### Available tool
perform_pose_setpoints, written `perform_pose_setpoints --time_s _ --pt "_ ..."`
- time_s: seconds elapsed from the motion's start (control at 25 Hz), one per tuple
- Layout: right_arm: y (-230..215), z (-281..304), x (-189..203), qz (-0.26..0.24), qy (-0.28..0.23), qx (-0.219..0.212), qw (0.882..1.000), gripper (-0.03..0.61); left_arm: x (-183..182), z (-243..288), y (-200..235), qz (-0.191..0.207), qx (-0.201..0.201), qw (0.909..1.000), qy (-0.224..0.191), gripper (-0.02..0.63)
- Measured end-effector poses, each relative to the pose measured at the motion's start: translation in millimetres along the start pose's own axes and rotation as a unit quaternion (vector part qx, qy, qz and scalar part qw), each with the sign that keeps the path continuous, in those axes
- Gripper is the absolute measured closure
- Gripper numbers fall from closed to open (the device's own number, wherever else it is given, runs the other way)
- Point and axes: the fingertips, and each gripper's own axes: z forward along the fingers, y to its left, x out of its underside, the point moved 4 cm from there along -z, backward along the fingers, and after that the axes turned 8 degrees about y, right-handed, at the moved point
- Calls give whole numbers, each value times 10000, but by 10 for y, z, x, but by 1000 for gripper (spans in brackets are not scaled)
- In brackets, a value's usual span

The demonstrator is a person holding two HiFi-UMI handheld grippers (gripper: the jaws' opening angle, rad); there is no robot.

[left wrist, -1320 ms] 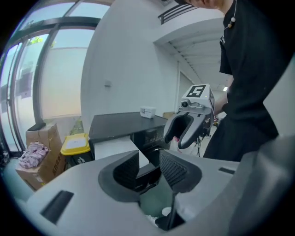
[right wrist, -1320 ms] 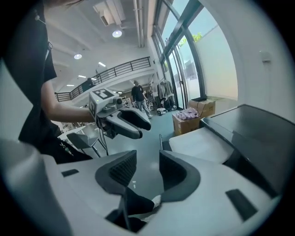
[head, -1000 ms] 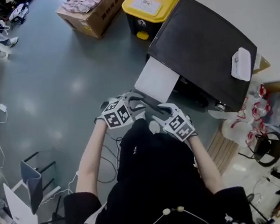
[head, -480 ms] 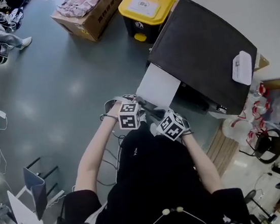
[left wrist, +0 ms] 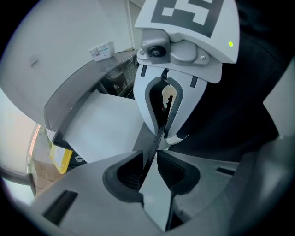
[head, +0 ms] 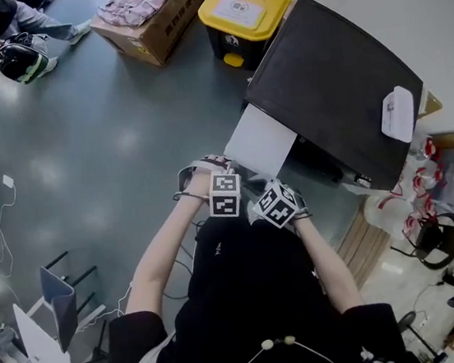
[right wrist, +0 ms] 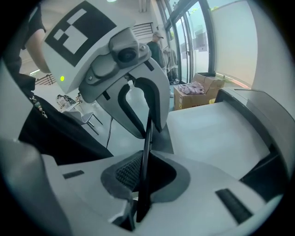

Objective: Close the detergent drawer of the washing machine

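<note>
The washing machine (head: 338,79) has a dark top, and a white panel (head: 261,140) juts out at its front. I cannot make out the detergent drawer. Both grippers hang close together over my lap, tips facing each other. A thin dark flat plate (left wrist: 154,203) runs edge-on between them. The left gripper (left wrist: 150,163) has just been closing, and its pads now press the plate. The right gripper (right wrist: 143,177) has also been closing and is shut on the same plate (right wrist: 145,152). In the head view, the left gripper (head: 225,195) and right gripper (head: 276,206) sit just short of the white panel.
A yellow-lidded bin (head: 244,8) and a cardboard box of clothes (head: 154,7) stand beyond the machine. A small white object (head: 398,112) lies on the machine's top. Bags (head: 426,183) crowd the right. A person with a helmet (head: 20,58) crouches far left. A chair (head: 59,294) stands left.
Both hands have drawn together and sunk a little. The two marker cubes, apart a second ago, now sit side by side near the white panel.
</note>
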Motion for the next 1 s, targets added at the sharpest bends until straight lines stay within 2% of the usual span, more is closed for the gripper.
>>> perform_pose_setpoints --time_s 0.36,1.0 --pt "-26 -25 -14 124 -84 104 9998 541 -13 29 49 -105 694 9975 121 525" --pt "-122 -153 -76 197 -126 114 9997 543 -46 -70 176 -66 802 9967 -37 526"
